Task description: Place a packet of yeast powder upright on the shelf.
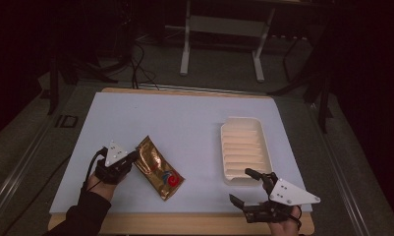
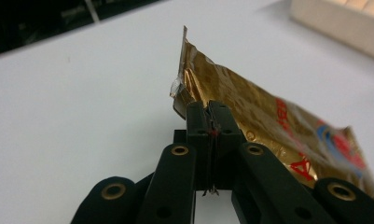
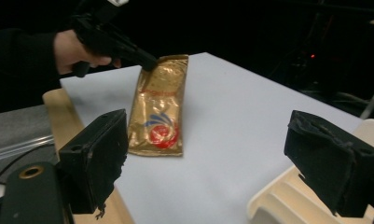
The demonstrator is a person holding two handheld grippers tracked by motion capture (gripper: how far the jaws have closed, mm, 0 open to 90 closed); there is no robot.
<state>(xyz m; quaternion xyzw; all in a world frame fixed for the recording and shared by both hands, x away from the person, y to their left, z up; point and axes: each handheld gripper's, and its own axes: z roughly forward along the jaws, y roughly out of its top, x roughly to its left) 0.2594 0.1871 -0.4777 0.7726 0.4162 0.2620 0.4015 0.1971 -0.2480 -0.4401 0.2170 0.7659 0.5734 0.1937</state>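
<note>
The room is dark around a pale worktop point(image 1: 184, 128). Near its front edge, the right tool point(image 1: 248, 188) hovers with its jaws wide apart, just in front of a cream tray point(image 1: 243, 147). The left tool point(image 1: 133, 156) is tightly pinching the top edge of a gold packet point(image 1: 159, 168). Bare worktop lies beyond both tools.
</note>
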